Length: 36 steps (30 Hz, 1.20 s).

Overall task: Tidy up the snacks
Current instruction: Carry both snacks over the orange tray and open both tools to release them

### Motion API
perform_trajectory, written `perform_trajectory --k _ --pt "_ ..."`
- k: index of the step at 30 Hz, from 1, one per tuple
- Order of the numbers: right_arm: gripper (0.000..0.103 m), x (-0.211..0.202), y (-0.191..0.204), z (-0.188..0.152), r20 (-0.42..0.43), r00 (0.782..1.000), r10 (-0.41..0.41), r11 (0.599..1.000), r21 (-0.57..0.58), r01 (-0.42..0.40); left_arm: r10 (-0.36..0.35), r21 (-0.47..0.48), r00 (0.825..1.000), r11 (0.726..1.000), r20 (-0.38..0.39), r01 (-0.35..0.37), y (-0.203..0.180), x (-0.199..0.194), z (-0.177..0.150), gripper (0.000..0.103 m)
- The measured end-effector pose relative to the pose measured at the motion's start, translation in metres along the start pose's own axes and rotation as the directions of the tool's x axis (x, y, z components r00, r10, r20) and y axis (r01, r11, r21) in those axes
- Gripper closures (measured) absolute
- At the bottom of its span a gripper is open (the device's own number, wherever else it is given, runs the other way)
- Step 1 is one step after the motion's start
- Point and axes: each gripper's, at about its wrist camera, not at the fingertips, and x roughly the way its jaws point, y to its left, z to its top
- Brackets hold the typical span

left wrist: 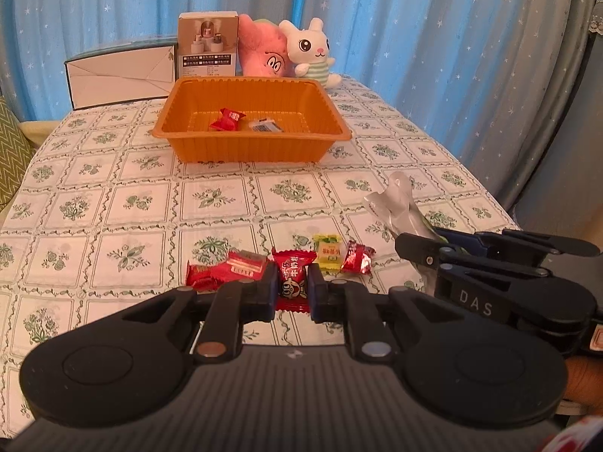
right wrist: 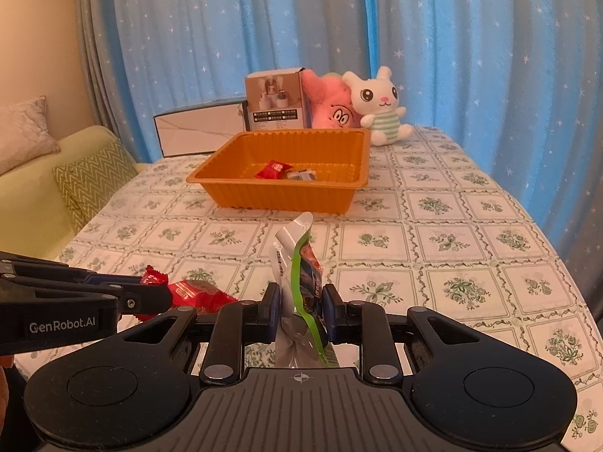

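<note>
An orange tray [left wrist: 248, 147] stands mid-table and holds a red candy [left wrist: 227, 118] and a small dark packet [left wrist: 265, 125]. My left gripper [left wrist: 291, 287] is shut on a red candy [left wrist: 293, 282] at the table's near edge. Beside it lie more red candies [left wrist: 226, 269], a yellow candy [left wrist: 329, 250] and a small red one [left wrist: 357, 258]. My right gripper [right wrist: 300, 301] is shut on a silver-and-green snack pouch [right wrist: 292, 260], held upright; it also shows in the left wrist view [left wrist: 395, 203]. The tray also shows in the right wrist view [right wrist: 279, 192].
At the table's far end stand a white box [left wrist: 120, 75], a tall carton [left wrist: 208, 45], a pink plush [left wrist: 264, 52] and a white bunny plush [left wrist: 311, 51]. Blue curtains hang behind. A sofa with cushions [right wrist: 90, 184] is at the left.
</note>
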Motion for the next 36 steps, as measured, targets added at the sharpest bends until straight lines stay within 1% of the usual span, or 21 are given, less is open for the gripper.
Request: perform_trajectory --k 7,15,19,23,26,33,36 --pt "0.079 0.008 -0.005 0.019 0.018 1.000 0.000 1.000 -0.002 0.000 -0.008 0.007 0.999 1.000 0.036 0.007 0.008 0.004 0.027 0.089" --pt "0.079 0.030 -0.012 0.059 0.060 0.998 0.007 1.000 -0.005 -0.006 -0.004 0.026 0.996 1.000 0.093 0.001 0.022 0.021 0.072 0.089" --pt "0.079 0.050 -0.018 0.081 0.066 0.998 0.010 1.000 0.015 -0.011 -0.002 0.028 0.993 1.000 0.115 -0.001 0.034 0.038 0.097 0.089" --pt "0.079 0.074 -0.020 0.098 0.053 0.998 0.017 0.999 0.040 -0.019 -0.005 0.003 0.993 1.000 0.118 0.005 0.050 0.062 0.116 0.089" --pt "0.079 0.092 -0.019 0.111 0.050 0.998 0.029 0.999 0.040 -0.031 -0.003 -0.016 0.993 1.000 0.120 0.005 0.064 0.079 0.127 0.089" --pt "0.079 0.133 -0.018 0.134 0.045 0.999 0.027 0.999 0.026 -0.029 0.010 -0.039 0.992 0.999 0.123 -0.006 0.087 0.111 0.148 0.089" --pt "0.079 0.150 -0.023 0.142 0.041 0.999 0.029 0.998 0.049 -0.032 0.013 -0.036 0.993 0.999 0.115 -0.009 0.093 0.123 0.156 0.089"
